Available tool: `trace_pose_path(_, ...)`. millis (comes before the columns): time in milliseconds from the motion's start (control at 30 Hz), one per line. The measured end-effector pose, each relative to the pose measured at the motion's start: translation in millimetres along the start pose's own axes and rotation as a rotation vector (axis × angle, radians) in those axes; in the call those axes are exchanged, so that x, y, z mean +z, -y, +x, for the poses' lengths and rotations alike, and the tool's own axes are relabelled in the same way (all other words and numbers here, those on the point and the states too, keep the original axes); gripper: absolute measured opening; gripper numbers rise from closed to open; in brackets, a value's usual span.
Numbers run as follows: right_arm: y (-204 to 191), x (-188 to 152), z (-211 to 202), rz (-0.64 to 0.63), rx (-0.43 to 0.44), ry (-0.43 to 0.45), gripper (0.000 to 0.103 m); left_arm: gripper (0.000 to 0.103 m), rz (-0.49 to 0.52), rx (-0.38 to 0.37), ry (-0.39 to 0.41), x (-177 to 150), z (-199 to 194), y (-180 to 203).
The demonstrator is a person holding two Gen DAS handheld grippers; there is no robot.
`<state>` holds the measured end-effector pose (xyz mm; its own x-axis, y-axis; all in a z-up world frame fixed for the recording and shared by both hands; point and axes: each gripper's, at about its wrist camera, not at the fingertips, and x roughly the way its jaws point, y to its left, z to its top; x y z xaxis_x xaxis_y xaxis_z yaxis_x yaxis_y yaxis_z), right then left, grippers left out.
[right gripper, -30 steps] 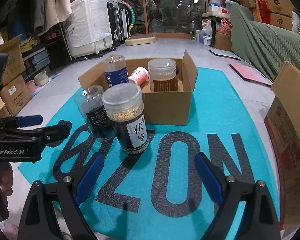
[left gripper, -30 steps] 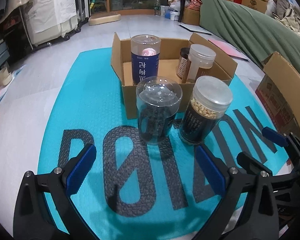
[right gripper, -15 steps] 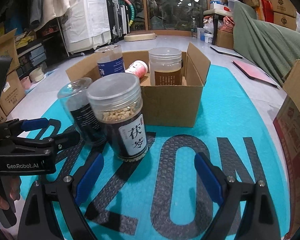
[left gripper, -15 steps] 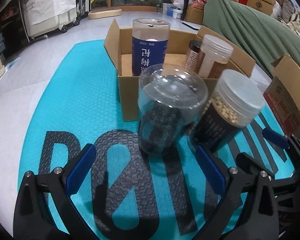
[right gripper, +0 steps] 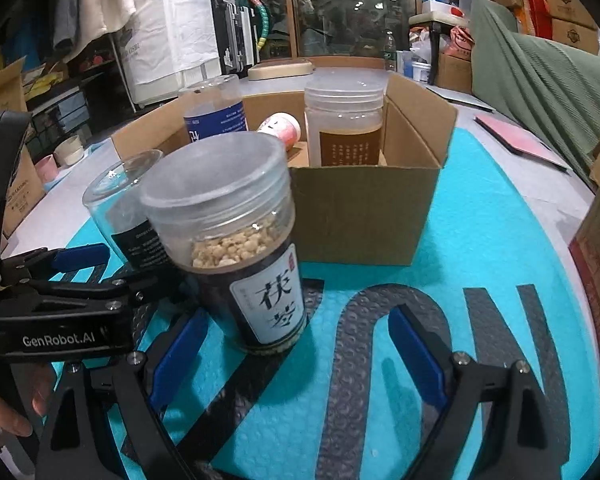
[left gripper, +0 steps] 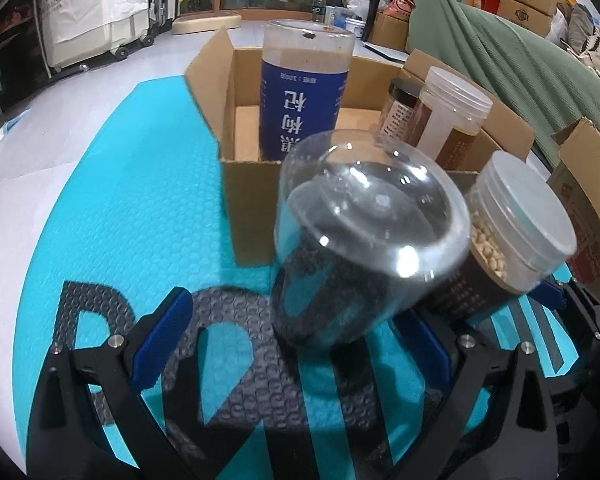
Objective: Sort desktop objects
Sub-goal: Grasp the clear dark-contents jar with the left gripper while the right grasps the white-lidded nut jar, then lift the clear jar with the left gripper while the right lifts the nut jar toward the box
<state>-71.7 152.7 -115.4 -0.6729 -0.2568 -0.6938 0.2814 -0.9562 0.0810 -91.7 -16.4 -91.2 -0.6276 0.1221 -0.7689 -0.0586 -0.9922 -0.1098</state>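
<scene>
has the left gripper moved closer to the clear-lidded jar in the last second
Yes. The left gripper has advanced toward the cardboard box; the clear-lidded jar now sits between its open fingers, not yet gripped.

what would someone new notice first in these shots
Two jars on the teal mat fill the views: a clear-lidded jar of dark contents between the open left hand-held gripper fingers, and beside it a jar of pale pellets before the open right hand-held gripper. Behind them stands a cardboard box holding more jars.

2 jars [right gripper: 236, 240] stand before the box [right gripper: 364, 216].
</scene>
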Motion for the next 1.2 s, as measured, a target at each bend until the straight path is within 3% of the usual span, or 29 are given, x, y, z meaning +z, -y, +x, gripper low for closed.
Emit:
trace_pose_path(367,-5.1,11.0,21.4,-0.038,0.037,-0.004,0.093,0.100,-0.021,0.001,0.027,12.6,20.5,-0.7)
trace_pose_path(667,-4.6,20.2,31.7,-0.012,0.032,0.003,0.089,0.098,-0.119,0.001,0.024,14.7,29.3,-10.8)
trace_pose_path(767,-5.0,21.7,32.4,-0.019,0.041,0.005,0.081,0.090,-0.106,0.011,0.019,15.7,28.1,-7.5)
trace_pose_path(933,-7.7,22.2,32.7,-0.032,0.047,-0.006,0.063,0.063,-0.083,0.033,0.021,18.0,20.7,-2.7)
trace_pose_path(1033,-5.6,22.0,32.3,-0.028,0.040,-0.006,0.063,0.061,-0.120,0.034,0.025,16.9,17.5,-11.5)
trace_pose_path(1200,1.8,18.3,27.8,-0.015,0.019,-0.005,0.062,0.060,-0.093,0.058,0.015,16.8,15.4,-13.5)
